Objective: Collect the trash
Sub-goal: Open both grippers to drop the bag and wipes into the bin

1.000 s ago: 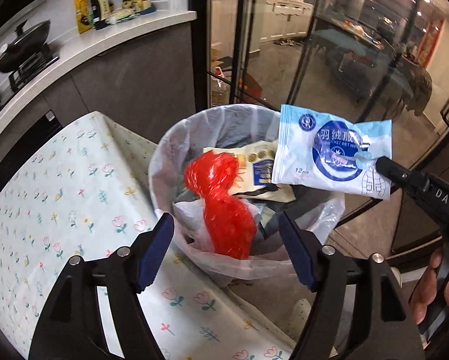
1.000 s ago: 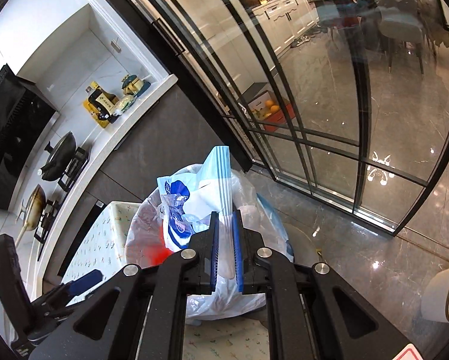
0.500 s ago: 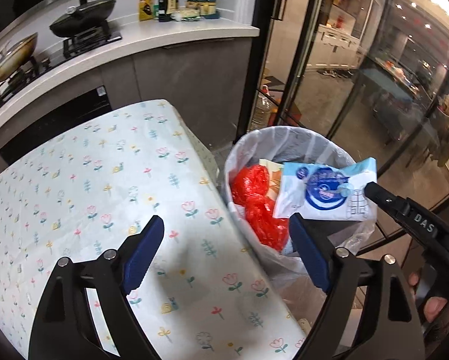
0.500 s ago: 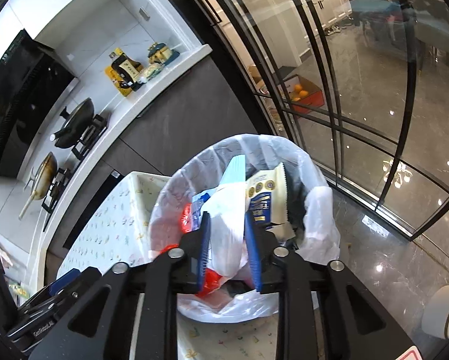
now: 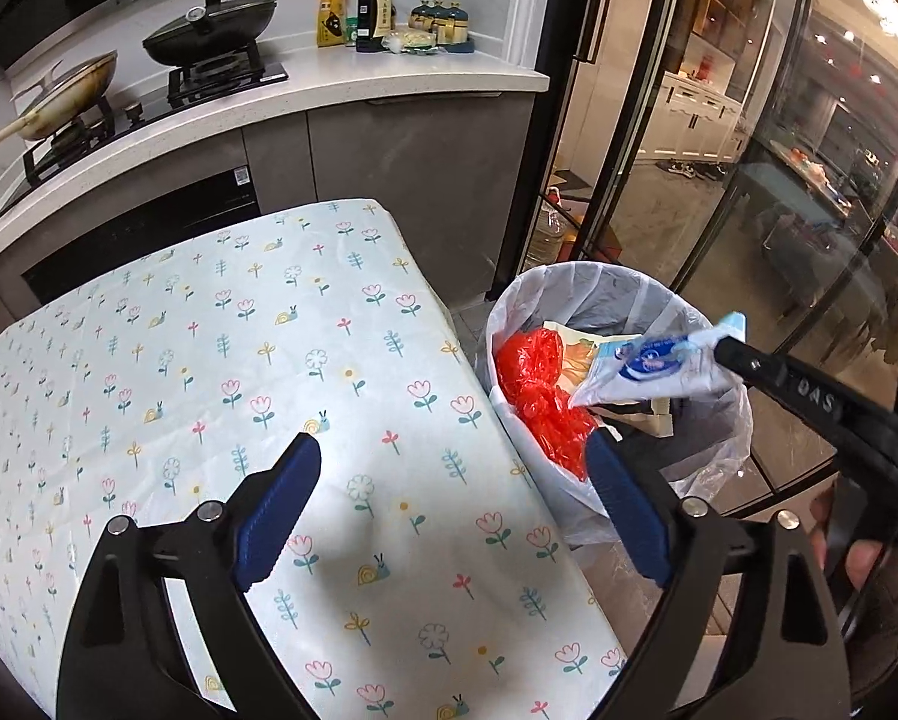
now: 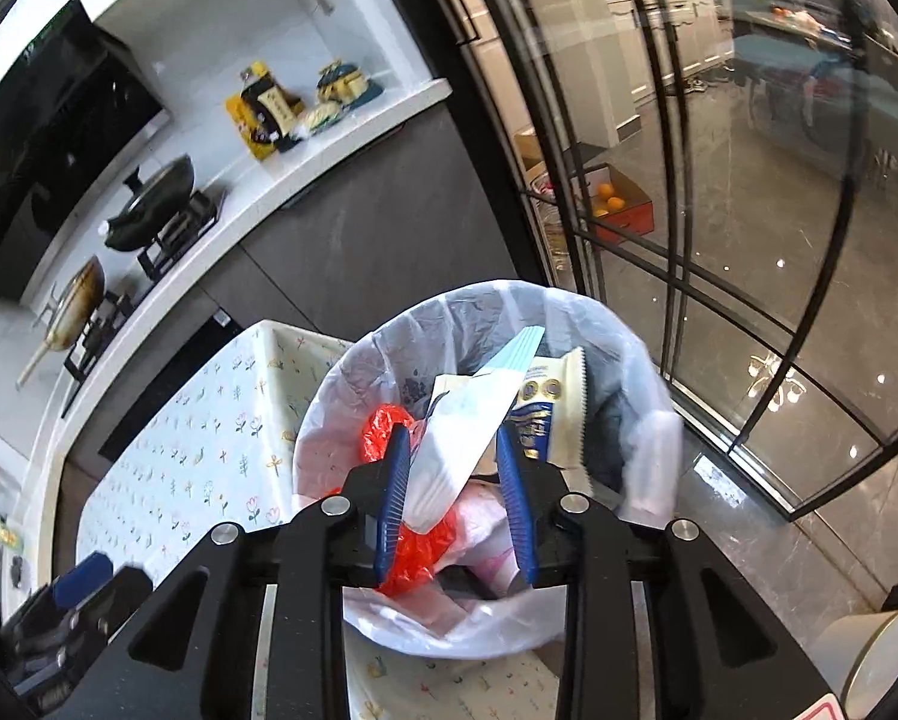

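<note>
A white-lined trash bin (image 5: 569, 276) (image 6: 497, 294) stands beside the floral-cloth table (image 5: 209, 330). Inside lie a red plastic bag (image 5: 533, 378) (image 6: 383, 426) and a yellow-and-white snack packet (image 6: 554, 408). My right gripper (image 6: 452, 432) hangs over the bin, its jaws opening. The blue-and-white wet-wipes packet (image 6: 473, 420) (image 5: 647, 366) sits tilted and loose between them, its far end pointing into the bin. My left gripper (image 5: 449, 444) is over the table's edge next to the bin, jaws opening wide with nothing between them.
A white counter (image 5: 389, 84) behind the table carries a hob with two pans, bottles and jars. Black-framed glass doors (image 6: 719, 240) run along the right of the bin. A hand (image 5: 863, 558) holds the right gripper's handle. A pale round object (image 6: 881, 654) stands on the floor.
My right gripper's jaws went from shut on the packet to apart, and the packet tipped down toward the bin. My left gripper drew back from above the bin to over the table and widened.
</note>
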A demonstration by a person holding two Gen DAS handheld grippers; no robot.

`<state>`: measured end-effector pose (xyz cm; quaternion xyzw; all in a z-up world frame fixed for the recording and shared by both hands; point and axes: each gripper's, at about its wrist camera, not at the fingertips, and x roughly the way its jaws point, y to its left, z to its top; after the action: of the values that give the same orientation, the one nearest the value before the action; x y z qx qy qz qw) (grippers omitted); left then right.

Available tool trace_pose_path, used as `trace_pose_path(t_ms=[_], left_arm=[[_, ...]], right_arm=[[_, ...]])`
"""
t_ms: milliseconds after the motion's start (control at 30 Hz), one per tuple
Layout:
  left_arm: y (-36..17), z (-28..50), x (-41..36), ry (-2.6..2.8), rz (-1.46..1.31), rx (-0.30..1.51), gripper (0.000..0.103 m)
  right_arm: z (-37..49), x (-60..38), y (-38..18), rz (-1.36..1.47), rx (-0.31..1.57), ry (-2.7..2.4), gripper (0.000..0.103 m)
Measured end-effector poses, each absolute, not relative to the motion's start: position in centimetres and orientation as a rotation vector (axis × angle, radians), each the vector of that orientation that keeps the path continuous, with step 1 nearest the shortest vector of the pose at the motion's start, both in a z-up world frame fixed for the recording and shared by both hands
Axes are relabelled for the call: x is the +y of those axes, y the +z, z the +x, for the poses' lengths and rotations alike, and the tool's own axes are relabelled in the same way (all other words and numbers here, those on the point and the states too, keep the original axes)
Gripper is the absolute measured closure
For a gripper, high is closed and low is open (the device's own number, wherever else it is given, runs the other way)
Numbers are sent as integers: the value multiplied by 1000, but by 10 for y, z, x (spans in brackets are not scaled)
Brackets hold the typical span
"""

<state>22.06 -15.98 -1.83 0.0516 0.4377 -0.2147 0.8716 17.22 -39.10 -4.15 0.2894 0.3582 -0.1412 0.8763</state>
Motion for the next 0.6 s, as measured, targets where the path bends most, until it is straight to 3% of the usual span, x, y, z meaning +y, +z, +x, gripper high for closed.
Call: trace_pose_path(t_ms=[600], left_arm=[[-15,212,-139,-424,60,930,17]], right_arm=[[171,-367,5,537,675,-231,64]])
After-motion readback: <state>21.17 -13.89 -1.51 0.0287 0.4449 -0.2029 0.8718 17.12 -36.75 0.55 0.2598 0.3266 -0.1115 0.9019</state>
